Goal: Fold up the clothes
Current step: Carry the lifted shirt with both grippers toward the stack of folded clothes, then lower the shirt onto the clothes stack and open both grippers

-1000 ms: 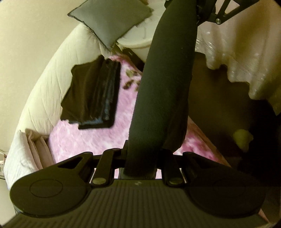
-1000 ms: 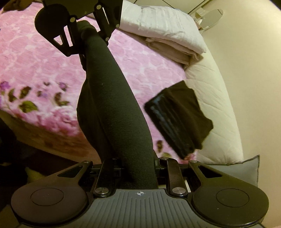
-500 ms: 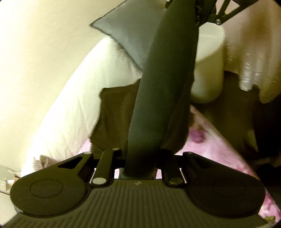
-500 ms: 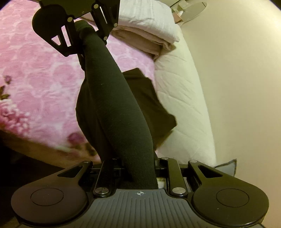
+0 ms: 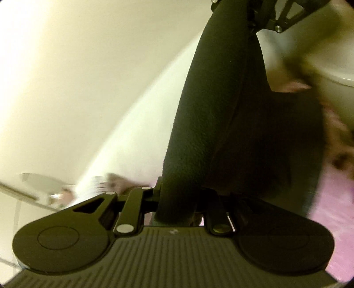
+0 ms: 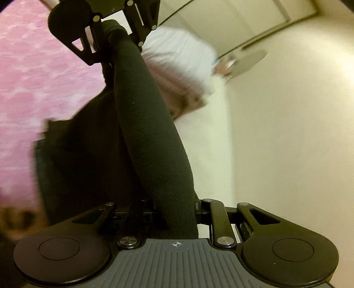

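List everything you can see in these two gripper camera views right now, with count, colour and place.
Dark rolled fabric garment: one, black, stretched between both grippers.
Dark folded cloth: one, brown-black, lying on the bedspread below the roll.
Pink patterned bedspread: one, pink, on the bed.
Folded pale linens: one stack, white and beige, blurred, at the bed's far end.
Cream quilted mattress edge: one, beside the wall.
Plain wall: cream.
Left gripper: one, black, shut on the roll's far end.
Right gripper: one, black, shut on the other end.
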`<act>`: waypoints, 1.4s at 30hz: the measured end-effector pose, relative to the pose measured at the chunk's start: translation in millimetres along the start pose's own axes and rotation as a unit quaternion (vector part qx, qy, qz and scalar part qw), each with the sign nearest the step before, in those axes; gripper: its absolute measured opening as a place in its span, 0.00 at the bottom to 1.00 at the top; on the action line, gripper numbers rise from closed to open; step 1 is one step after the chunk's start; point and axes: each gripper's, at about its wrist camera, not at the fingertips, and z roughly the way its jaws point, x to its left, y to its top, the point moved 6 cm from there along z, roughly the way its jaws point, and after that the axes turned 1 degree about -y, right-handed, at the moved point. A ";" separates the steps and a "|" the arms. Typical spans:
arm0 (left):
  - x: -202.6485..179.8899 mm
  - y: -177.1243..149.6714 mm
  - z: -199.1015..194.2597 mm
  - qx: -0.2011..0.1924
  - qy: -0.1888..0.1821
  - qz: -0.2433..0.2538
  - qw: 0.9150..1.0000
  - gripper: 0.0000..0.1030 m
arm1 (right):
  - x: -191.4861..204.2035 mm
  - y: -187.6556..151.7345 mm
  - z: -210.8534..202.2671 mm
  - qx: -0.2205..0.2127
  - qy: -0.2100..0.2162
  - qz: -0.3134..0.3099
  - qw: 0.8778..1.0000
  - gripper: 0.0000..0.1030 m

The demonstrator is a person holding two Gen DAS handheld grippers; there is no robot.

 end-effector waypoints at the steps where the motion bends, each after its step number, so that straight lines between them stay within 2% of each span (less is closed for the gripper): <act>1: 0.7 2.2 10.4 0.002 0.011 -0.007 1.000 0.13 | -6.5 -3.6 9.5 -0.014 -0.019 -0.001 1.000 0.20; 2: -8.6 0.8 23.8 0.008 0.010 -0.008 1.000 0.13 | -8.5 -9.4 20.0 -0.024 -0.029 0.002 0.999 0.20; 5: -61.6 -13.6 67.0 0.038 -0.023 0.003 0.999 0.13 | 19.0 -41.6 59.3 -0.017 0.004 0.032 0.999 0.21; 9: -123.9 -36.9 95.2 0.062 -0.059 0.015 0.996 0.14 | 105.9 -89.9 104.0 0.034 0.109 0.028 0.993 0.21; 11: -155.0 -48.5 109.1 0.074 -0.077 0.021 0.994 0.14 | 131.7 -103.9 108.9 0.041 0.125 0.020 0.991 0.22; 13: -176.3 -57.0 118.7 0.080 -0.089 0.025 0.992 0.14 | 132.9 -109.4 101.0 0.038 0.115 0.014 0.993 0.24; 19: -149.1 -57.6 115.7 0.063 -0.079 0.053 0.993 0.15 | 131.2 -124.7 77.5 0.032 0.090 0.004 0.995 0.28; 22: -135.6 -59.9 110.9 0.055 -0.058 0.060 0.995 0.14 | 127.2 -127.8 76.9 0.043 0.091 0.004 0.995 0.24; 25: -130.5 -66.4 98.1 0.054 -0.044 0.019 0.997 0.14 | 119.9 -120.0 69.3 0.036 0.071 0.018 0.997 0.20; 28: -160.7 -78.3 103.0 0.066 -0.065 0.025 0.995 0.15 | 131.6 -122.8 56.7 0.035 0.079 0.023 0.996 0.20; 29: -173.0 -82.6 109.5 0.071 -0.073 0.033 0.994 0.17 | 144.2 -127.3 56.7 0.044 0.094 0.014 0.995 0.20; 31: -185.2 -87.8 116.4 0.071 -0.069 0.047 0.994 0.20 | 163.5 -133.4 56.5 0.055 0.106 -0.011 0.993 0.20; 33: -184.5 -90.7 115.7 0.068 -0.058 0.049 0.995 0.24 | 168.0 -133.2 56.8 0.058 0.097 -0.024 0.993 0.21; 35: -178.4 -94.6 109.6 0.066 -0.056 0.039 0.995 0.28 | 161.9 -130.6 56.8 0.062 0.091 -0.024 0.994 0.22; 37: -174.9 -99.2 100.9 0.074 -0.059 0.009 0.995 0.33 | 157.3 -130.0 54.9 0.067 0.089 -0.026 0.993 0.22; 42: -169.0 -110.7 77.7 0.100 -0.069 -0.080 0.989 0.30 | 155.7 -128.6 58.3 0.077 0.089 -0.020 0.993 0.23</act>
